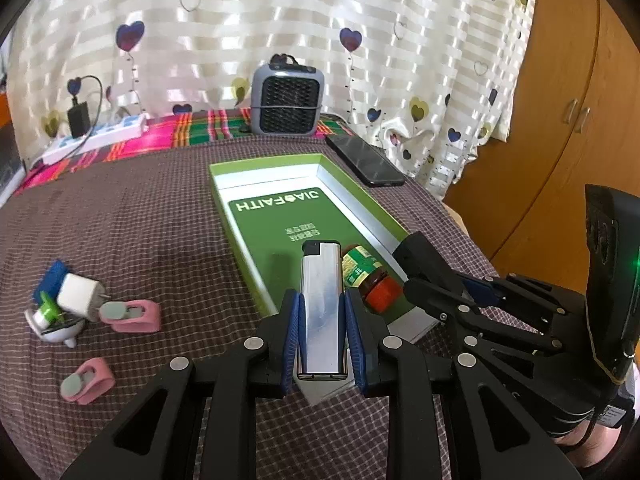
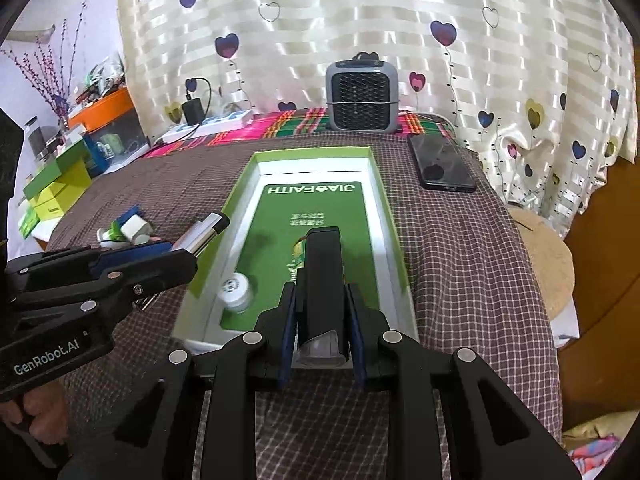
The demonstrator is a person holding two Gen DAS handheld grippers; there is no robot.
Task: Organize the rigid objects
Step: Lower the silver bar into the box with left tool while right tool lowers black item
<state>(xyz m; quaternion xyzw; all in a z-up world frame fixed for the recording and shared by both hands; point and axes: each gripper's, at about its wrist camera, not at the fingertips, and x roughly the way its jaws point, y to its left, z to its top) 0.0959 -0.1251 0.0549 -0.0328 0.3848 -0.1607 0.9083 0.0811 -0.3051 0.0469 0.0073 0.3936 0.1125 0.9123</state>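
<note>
My left gripper (image 1: 322,320) is shut on a silver lighter (image 1: 322,304) and holds it over the near left edge of the green box (image 1: 312,168); the lighter also shows in the right wrist view (image 2: 202,234). My right gripper (image 2: 320,320) is shut on a black rectangular object (image 2: 322,276) over the near end of the box (image 2: 256,160). A small jar with a red lid (image 1: 366,278) and a white bottle (image 2: 236,292) lie inside the box. Two pink clips (image 1: 132,315) (image 1: 87,380), a white charger plug (image 1: 78,295) and small white and green items (image 1: 48,316) lie on the cloth to the left.
A black phone (image 1: 364,160) lies beyond the box on the right. A grey fan heater (image 1: 287,100) and a power strip (image 1: 100,138) stand at the back by the curtain. Green boxes (image 2: 56,184) and clutter sit off the table's left. A wooden cabinet (image 1: 560,140) is on the right.
</note>
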